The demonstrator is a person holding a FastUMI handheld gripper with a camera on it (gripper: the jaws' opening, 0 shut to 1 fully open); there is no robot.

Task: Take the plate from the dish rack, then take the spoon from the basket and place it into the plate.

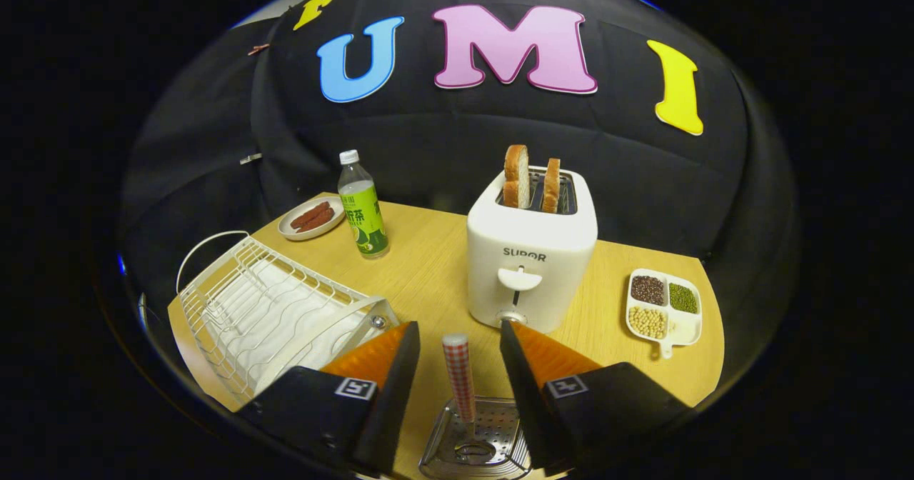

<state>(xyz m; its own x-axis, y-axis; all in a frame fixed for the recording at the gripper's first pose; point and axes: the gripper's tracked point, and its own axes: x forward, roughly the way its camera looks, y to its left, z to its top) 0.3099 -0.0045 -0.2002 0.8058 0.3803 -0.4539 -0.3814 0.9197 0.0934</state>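
The gripper [459, 348] has its fingers spread wide, touching nothing. Between them one spoon with a red-checked handle [459, 376] stands upright in a perforated steel basket [473, 441]. One white wire dish rack [264, 308] sits left; beyond, one white toaster [530, 266] holds two bread slices [529, 177]

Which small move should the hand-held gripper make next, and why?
Probably swing left toward the plate, which seems to stand in the dish rack. The hand-held gripper is open around the spoon handle in the basket, but the plate comes first.
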